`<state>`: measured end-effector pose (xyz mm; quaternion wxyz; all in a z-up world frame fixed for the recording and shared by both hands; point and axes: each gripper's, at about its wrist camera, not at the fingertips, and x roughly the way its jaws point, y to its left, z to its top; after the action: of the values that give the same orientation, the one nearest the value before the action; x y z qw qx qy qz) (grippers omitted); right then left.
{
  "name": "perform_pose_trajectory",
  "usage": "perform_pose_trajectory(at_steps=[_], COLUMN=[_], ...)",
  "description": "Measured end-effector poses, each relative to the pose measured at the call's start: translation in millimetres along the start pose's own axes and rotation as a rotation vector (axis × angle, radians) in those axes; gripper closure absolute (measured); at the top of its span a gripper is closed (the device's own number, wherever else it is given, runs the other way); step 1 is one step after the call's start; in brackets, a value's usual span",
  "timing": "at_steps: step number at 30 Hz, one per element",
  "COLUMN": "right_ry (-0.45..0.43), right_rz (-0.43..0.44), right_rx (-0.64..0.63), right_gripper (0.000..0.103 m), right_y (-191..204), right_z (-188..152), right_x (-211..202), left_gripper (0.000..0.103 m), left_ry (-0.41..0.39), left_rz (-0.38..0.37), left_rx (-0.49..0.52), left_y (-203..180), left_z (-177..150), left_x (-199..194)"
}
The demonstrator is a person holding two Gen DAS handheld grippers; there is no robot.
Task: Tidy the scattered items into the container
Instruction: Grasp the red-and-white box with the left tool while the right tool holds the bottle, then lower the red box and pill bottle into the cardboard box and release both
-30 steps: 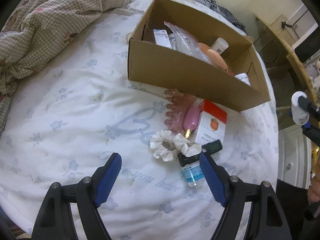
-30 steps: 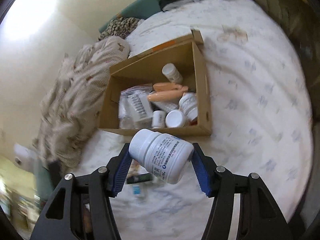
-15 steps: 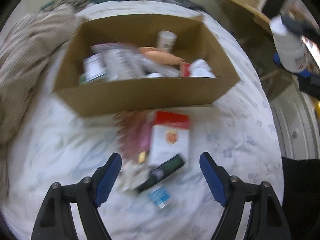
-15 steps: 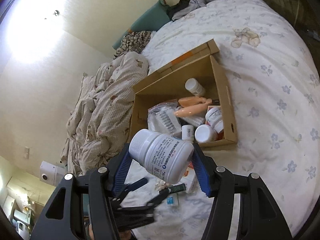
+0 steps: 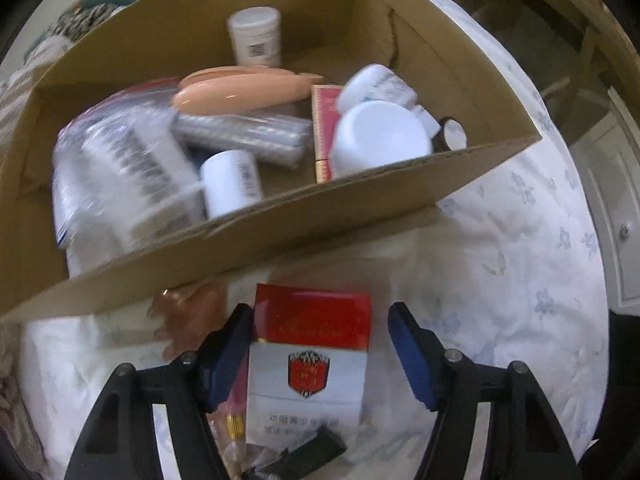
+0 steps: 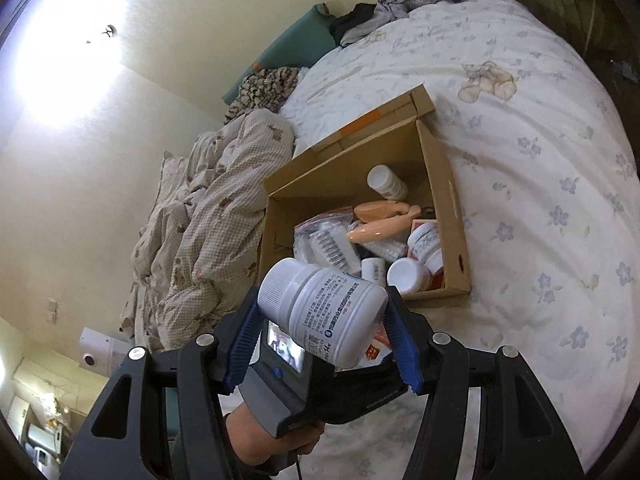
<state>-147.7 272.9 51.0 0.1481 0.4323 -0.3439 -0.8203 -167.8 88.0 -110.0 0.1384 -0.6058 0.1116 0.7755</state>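
A cardboard box (image 5: 280,236) on the bed holds white bottles, a peach-coloured tool, a plastic bag and a red packet. In front of it lies a red and white carton (image 5: 310,354), framed by the blue pads of my open left gripper (image 5: 320,354), which do not touch it. A pink comb (image 5: 188,320) and a dark tube (image 5: 304,456) lie beside the carton. My right gripper (image 6: 324,328) is shut on a white pill bottle (image 6: 324,314), raised above the bed and short of the cardboard box (image 6: 444,200). Below it a hand (image 6: 256,436) holds the left tool.
A crumpled checked quilt (image 6: 208,216) lies left of the box. Clothes and a green pillow (image 6: 288,46) sit at the bed's far end. Flowered sheet (image 6: 540,200) stretches to the right of the box. A white cabinet (image 5: 616,216) stands past the bed's right edge.
My left gripper has moved forward and down until its pads flank the red and white carton. My right gripper has lifted up and back with the bottle, so the box looks smaller.
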Motion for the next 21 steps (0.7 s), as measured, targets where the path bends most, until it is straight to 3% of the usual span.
perform_pose_trajectory(at_steps=[6, 15, 21], right_ry=[-0.002, -0.013, -0.041], right_rz=[-0.015, -0.031, -0.027], right_rx=[0.012, -0.014, -0.024], right_gripper=[0.04, 0.04, 0.04], right_y=[-6.6, -2.8, -3.8], right_z=[0.7, 0.2, 3.3], right_x=[-0.6, 2.4, -4.9], left_gripper=[0.045, 0.045, 0.045], left_ry=[-0.032, -0.339, -0.522], left_rz=[0.012, -0.054, -0.165], left_rx=[-0.025, -0.15, -0.289], left_y=[6.8, 40.9, 66.9], left_z=[-5.5, -20.8, -21.6], left_x=[-10.9, -124.9, -183.1])
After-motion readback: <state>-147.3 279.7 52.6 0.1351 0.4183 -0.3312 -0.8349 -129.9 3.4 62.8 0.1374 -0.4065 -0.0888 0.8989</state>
